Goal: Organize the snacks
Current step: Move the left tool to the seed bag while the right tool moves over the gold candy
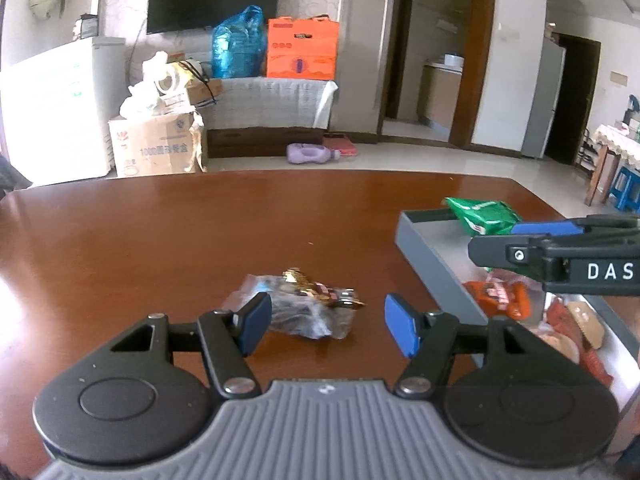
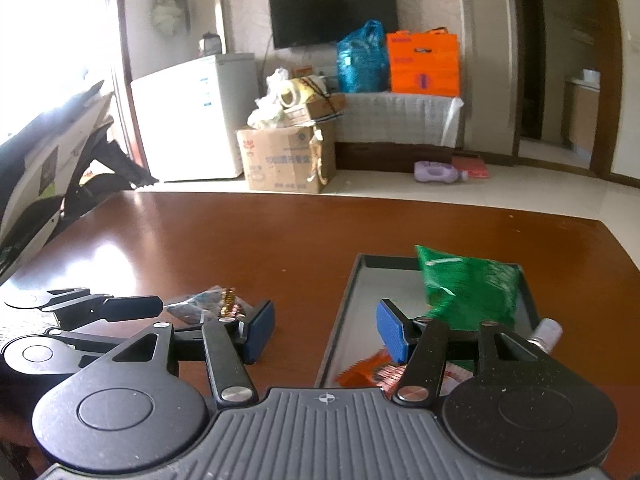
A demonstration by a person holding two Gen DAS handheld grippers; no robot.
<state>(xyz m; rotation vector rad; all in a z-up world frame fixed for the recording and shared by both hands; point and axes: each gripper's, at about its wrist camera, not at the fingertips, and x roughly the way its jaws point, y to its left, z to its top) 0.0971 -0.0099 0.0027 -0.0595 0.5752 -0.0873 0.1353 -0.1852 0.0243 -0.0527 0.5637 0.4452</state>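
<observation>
1. We see the left claw (image 1: pixel 326 322) with its blue pads apart and nothing clamped; it hangs low over the brown bench (image 1: pixel 160 240).
2. A clear crinkled snack bag (image 1: pixel 298 308) with gold and dark wrapped sweets lies on the bench just ahead of the left claw, between the lines of its fingers; the left pad overlaps its edge in the view, and we cannot tell whether they touch.
3. We see the right claw (image 2: pixel 325 332) also spread apart, empty, hanging over the left edge of the grey tray (image 2: pixel 340 320).
4. The grey tray sits on the bench to the right of the clear bag, well apart from it.
5. Inside the tray: a green snack packet (image 2: pixel 468 284) at the far end, an orange packet (image 2: pixel 368 372) at the near end, partly hidden by the right claw.
6. From the left wrist view we see more red and tan wrapped snacks (image 1: pixel 576 328) in the near part of the tray, blurred.
7. In the right wrist view the left claw shows at the left edge, just beside the clear bag.
8. Background: dark TV (image 2: pixel 332 8), orange box (image 2: pixel 424 64), blue bag (image 2: pixel 362 60), cardboard carton (image 2: pixel 280 160).
</observation>
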